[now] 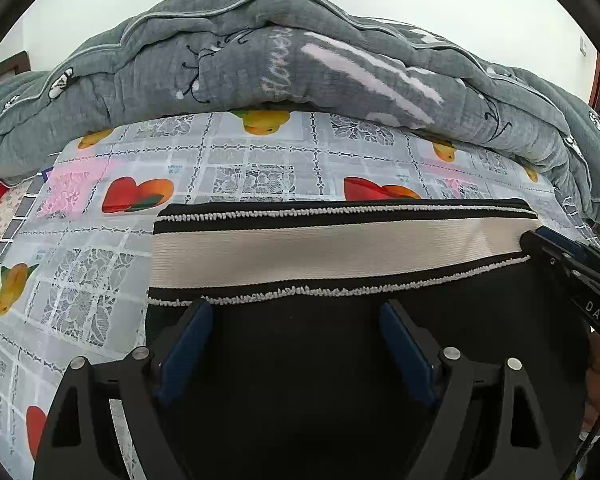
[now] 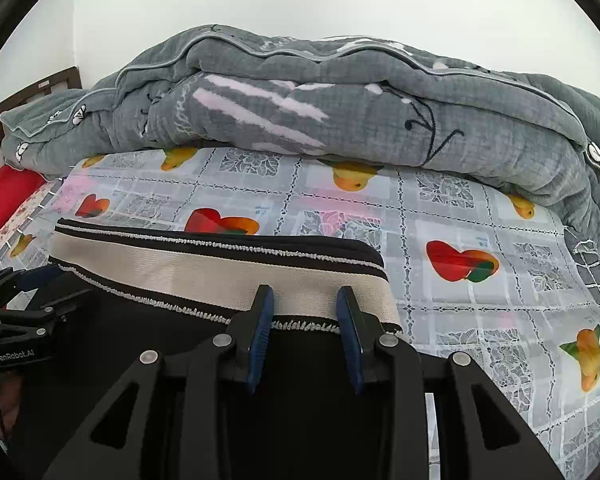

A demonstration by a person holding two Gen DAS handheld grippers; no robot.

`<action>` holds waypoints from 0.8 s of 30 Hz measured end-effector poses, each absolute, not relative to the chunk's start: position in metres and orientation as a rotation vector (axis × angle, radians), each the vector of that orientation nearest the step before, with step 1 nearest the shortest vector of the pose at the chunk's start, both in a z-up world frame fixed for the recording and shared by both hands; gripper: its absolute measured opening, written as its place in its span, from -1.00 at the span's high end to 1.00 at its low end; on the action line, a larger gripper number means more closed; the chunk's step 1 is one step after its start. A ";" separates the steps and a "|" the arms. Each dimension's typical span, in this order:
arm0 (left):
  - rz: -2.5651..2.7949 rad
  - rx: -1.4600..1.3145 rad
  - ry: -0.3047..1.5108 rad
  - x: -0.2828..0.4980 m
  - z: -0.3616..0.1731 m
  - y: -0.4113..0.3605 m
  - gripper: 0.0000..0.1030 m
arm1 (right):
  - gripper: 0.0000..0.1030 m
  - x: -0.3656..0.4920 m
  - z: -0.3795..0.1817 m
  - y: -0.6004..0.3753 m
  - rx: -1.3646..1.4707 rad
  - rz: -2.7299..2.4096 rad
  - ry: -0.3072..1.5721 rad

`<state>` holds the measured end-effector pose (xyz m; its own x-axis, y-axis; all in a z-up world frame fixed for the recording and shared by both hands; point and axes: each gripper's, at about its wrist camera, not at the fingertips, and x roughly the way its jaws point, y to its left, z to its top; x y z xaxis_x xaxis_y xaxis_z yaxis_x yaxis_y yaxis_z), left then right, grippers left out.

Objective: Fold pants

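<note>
Black pants (image 1: 300,360) with a wide beige waistband (image 1: 332,252) edged in black and white trim lie flat on the fruit-print sheet (image 1: 80,272). My left gripper (image 1: 296,312) is open, its blue pads just short of the waistband near the left end. My right gripper (image 2: 305,300) is open, narrower, its tips over the waistband (image 2: 204,268) near the right end; nothing is pinched. The right gripper also shows at the right edge of the left wrist view (image 1: 572,256), the left gripper at the left edge of the right wrist view (image 2: 24,300).
A bulky grey quilt (image 1: 280,52) is piled along the far side of the bed, also in the right wrist view (image 2: 340,108). A red cushion (image 2: 4,196) and wooden headboard (image 2: 28,92) lie at the far left. Bare sheet (image 2: 500,312) lies right of the pants.
</note>
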<state>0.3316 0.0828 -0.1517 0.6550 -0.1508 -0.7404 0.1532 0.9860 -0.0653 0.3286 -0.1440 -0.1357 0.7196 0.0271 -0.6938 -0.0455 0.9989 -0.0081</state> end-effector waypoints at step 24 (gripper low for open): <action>-0.171 0.077 0.870 0.327 -0.145 0.078 -0.67 | 0.35 0.328 -0.131 -0.151 -0.008 0.079 0.812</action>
<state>0.3273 0.0777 -0.1454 0.6319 -0.1176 -0.7661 0.1803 0.9836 -0.0022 0.3282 -0.1506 -0.1312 0.6855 0.0678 -0.7249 -0.0741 0.9970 0.0232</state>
